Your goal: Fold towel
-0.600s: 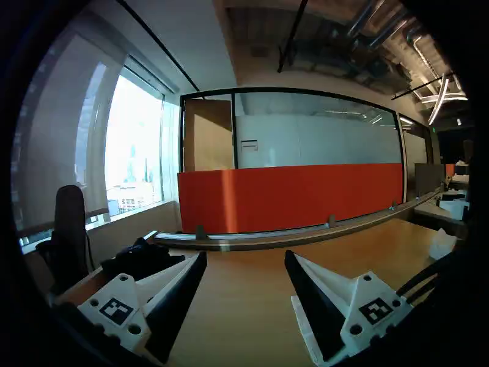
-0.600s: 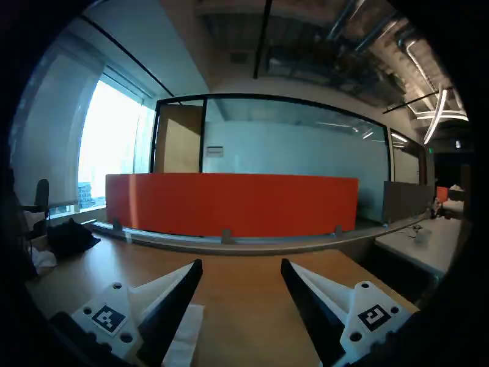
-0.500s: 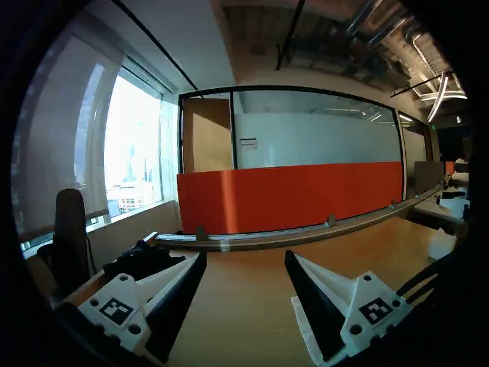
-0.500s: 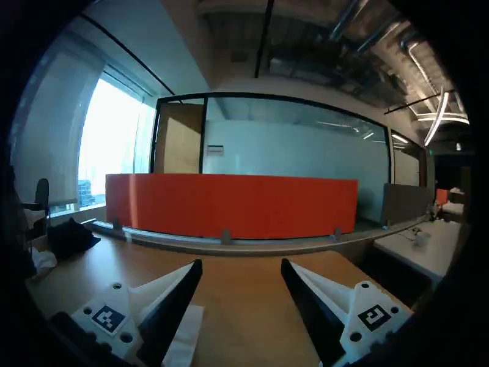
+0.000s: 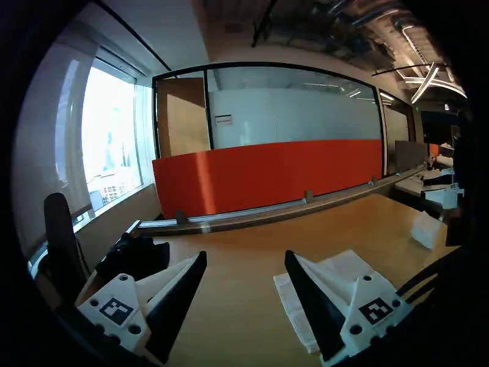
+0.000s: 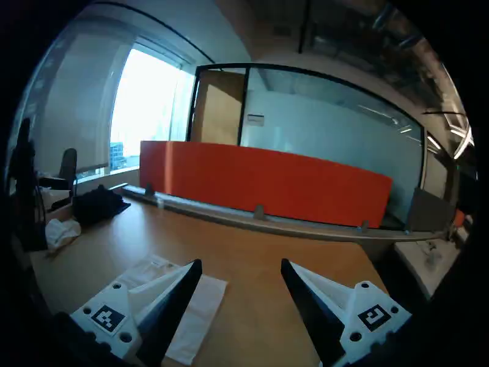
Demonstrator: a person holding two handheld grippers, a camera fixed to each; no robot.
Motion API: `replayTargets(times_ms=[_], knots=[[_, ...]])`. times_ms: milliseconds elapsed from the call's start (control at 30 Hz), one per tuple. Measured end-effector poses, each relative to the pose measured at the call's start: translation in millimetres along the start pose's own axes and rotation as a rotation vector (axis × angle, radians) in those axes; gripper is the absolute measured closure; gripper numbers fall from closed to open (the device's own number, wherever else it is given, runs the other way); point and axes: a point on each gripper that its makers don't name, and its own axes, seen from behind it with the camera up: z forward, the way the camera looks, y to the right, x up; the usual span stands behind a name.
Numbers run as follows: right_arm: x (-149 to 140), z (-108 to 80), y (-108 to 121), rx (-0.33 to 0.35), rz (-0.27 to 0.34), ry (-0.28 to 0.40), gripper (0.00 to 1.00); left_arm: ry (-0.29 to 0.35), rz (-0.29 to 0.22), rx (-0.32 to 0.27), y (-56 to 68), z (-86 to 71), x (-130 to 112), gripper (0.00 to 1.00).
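Note:
A white towel (image 5: 293,300) lies flat on the wooden table, partly hidden behind the right finger in the left gripper view. In the right gripper view the same white towel (image 6: 198,306) lies low on the left, partly behind the left finger. My left gripper (image 5: 244,260) is open above the table with nothing between its fingers. My right gripper (image 6: 240,267) is also open and holds nothing. Both hang above the towel's near part and do not touch it.
An orange divider panel (image 5: 269,171) runs along the table's far edge. A black bag (image 5: 131,257) sits at the far left, by a dark chair (image 5: 58,238). A small white crumpled item (image 5: 426,229) lies at the right; another white crumpled item (image 6: 61,231) lies left.
Both grippers have tilted downward, so more of the table and the towel has come into view. Both stay open.

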Motion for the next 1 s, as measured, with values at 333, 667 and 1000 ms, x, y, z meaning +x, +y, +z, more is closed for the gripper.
replayTargets(times_ms=[333, 667, 1000], knots=[[-25.6, -5.4, -32.3, 0.138, -0.092, -0.109, 0.00, -0.087, 0.039, -0.092, 22.8, -2.0, -27.4, 0.06], [-70.7, -3.7, -54.0, 0.230, -0.153, -0.210, 0.00, -0.192, 0.086, -0.210, 56.8, -1.4, -73.4, 0.06], [-122.6, 0.7, -74.5, 0.305, -0.180, -0.314, 0.00, -0.314, 0.128, -0.300, 86.5, -1.8, -127.9, 0.06]])
